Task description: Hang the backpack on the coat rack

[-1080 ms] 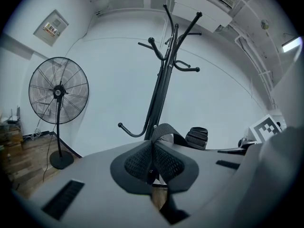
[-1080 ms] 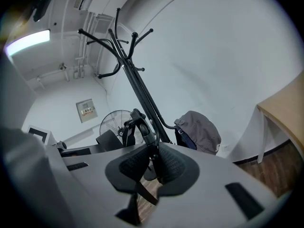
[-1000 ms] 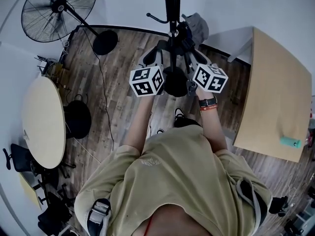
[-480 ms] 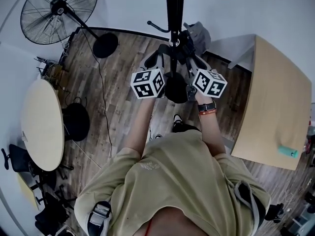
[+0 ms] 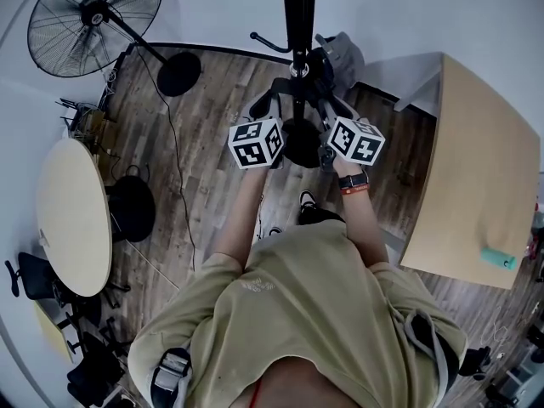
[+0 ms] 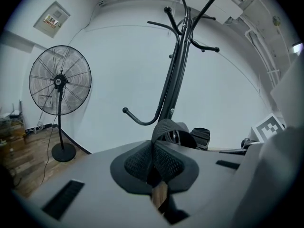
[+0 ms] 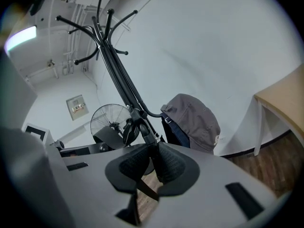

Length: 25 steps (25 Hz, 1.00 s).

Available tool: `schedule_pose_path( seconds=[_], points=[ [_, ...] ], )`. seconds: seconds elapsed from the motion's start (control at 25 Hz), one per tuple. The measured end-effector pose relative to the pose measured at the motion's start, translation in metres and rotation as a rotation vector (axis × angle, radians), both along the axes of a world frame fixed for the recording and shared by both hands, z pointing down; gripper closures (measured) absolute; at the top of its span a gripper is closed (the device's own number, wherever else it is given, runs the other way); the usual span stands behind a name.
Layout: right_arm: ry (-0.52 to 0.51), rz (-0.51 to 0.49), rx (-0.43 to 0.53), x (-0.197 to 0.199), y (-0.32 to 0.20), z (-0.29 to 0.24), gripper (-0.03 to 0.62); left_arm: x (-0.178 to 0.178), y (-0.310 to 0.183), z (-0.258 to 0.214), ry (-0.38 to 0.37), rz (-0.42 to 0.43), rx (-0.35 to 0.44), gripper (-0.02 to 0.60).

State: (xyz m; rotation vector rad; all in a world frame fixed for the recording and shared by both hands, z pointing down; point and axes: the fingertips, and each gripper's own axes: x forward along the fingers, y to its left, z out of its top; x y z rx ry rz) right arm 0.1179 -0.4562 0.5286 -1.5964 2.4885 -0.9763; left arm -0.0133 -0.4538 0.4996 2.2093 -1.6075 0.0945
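Observation:
The black coat rack (image 5: 297, 24) stands straight ahead, its pole also in the left gripper view (image 6: 176, 75) and the right gripper view (image 7: 118, 75). A grey backpack (image 7: 192, 122) hangs against the pole by a low hook, and it lies on the pole's far side in the head view (image 5: 342, 53). My left gripper (image 6: 154, 167) is shut on a black webbing strap (image 6: 167, 127) that loops up from its pads. My right gripper (image 7: 153, 167) is shut on another black strap (image 7: 142, 186). Both marker cubes sit side by side, one either side of the pole.
A standing fan (image 5: 93, 11) is at the back left, its cable trailing over the wooden floor. A round table (image 5: 72, 215) and a black stool (image 5: 132, 206) are on the left. A rectangular wooden table (image 5: 476, 168) with a teal object (image 5: 497, 259) is on the right.
Both grippers have sunk a little and drawn closer to the rack's pole, each still shut on its strap. The rack's top hooks have come into the head view.

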Motion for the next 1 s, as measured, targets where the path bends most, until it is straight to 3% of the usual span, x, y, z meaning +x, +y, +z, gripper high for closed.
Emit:
schedule_pose_path(
  seconds=[0.64, 1.0],
  points=[
    [0.079, 0.009, -0.124, 0.001, 0.024, 0.069, 0.528, -0.003, 0.017, 0.071, -0.017, 0.015, -0.151, 0.555],
    [0.120, -0.063, -0.127, -0.022, 0.033, 0.088, 0.526, 0.019, 0.027, 0.096, -0.016, 0.140, -0.190, 0.554]
  ],
)
